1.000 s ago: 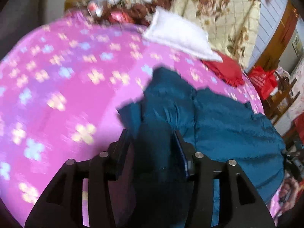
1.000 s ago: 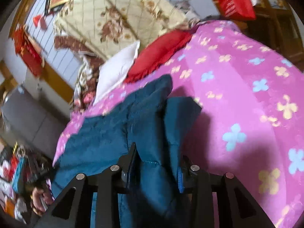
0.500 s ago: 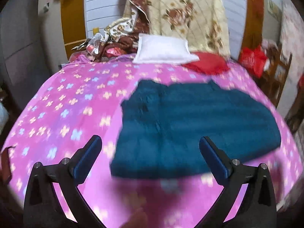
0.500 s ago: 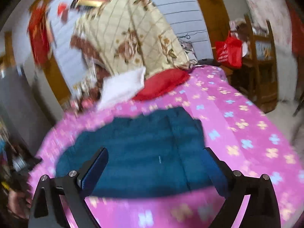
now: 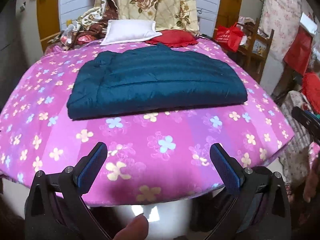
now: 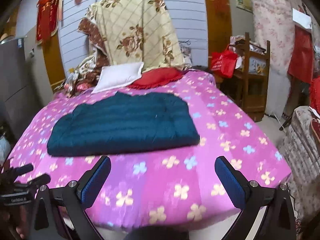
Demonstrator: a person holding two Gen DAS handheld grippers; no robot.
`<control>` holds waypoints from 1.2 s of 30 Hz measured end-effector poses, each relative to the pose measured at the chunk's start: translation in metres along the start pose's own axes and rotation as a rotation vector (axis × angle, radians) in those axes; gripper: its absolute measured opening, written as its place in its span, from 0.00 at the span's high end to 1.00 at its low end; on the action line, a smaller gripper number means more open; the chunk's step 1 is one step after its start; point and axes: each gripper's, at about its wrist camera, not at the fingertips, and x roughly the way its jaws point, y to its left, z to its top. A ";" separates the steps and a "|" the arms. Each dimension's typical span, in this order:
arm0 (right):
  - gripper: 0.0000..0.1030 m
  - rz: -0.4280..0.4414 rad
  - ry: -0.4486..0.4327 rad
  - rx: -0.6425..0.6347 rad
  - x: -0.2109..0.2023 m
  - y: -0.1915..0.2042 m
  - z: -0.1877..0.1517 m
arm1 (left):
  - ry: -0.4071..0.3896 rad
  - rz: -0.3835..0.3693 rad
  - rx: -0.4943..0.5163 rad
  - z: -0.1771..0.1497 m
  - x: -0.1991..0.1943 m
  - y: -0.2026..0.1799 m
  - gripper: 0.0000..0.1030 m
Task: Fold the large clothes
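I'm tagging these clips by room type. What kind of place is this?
Most likely a lived-in bedroom at home: a bed with a pink flowered cover, a white pillow and red cushion at its head, and a folded teal garment lying on it.

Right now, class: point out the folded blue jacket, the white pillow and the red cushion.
folded blue jacket (image 5: 156, 84), left wrist view, middle of its quilted top.
white pillow (image 5: 130, 31), left wrist view, centre of its face.
red cushion (image 6: 158, 77), right wrist view, middle of its top.
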 end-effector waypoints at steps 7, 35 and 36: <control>0.00 0.023 -0.032 -0.017 -0.020 -0.003 -0.011 | -0.015 0.073 0.000 0.000 -0.008 -0.015 0.00; 0.00 0.029 -0.018 -0.056 -0.009 0.017 -0.010 | 0.004 0.063 -0.017 -0.004 0.004 -0.003 0.00; 0.00 0.027 -0.018 -0.056 -0.010 0.017 -0.010 | 0.003 0.064 -0.016 -0.004 0.005 -0.004 0.00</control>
